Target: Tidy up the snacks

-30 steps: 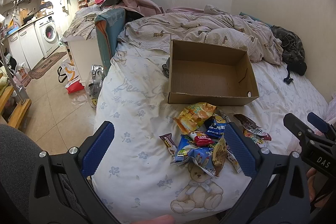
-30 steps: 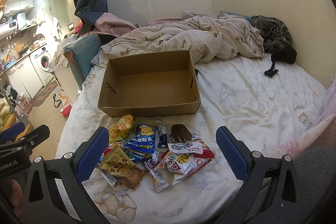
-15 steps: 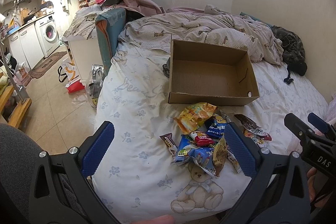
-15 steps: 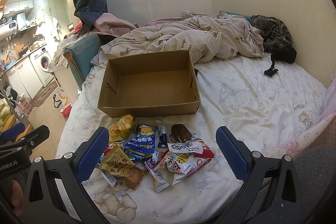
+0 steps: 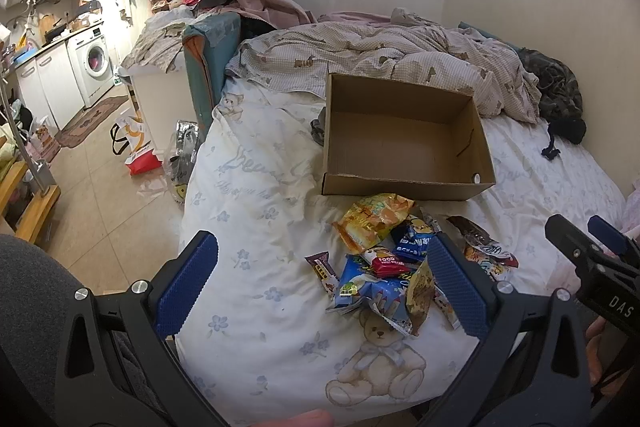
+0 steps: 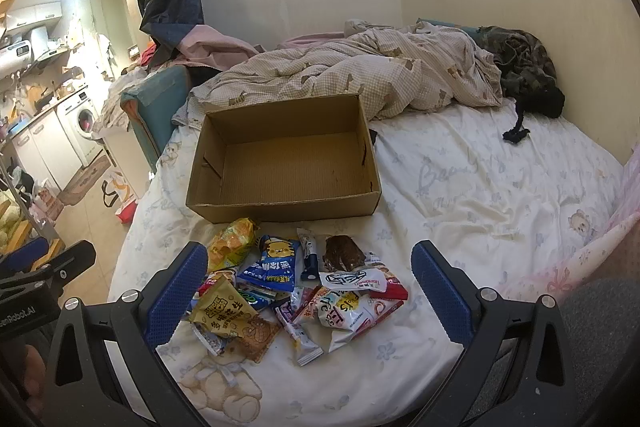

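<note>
An open, empty cardboard box [image 5: 404,143] [image 6: 288,167] stands on the bed. A pile of several snack packets [image 5: 384,267] [image 6: 288,283] lies in front of it near the bed's front edge, with an orange-yellow bag [image 5: 372,219] [image 6: 234,247] closest to the box. My left gripper [image 5: 324,287] is open and empty, held above the bed's front edge, left of the pile. My right gripper [image 6: 308,291] is open and empty, held above the pile. Each gripper also shows at the edge of the other's view.
A crumpled checked duvet [image 6: 360,79] lies behind the box, dark clothing [image 6: 524,67] at the far right by the wall. The bed's left edge drops to a tiled floor [image 5: 92,195] with bags; a teal headboard [image 5: 204,67] stands at the far left corner.
</note>
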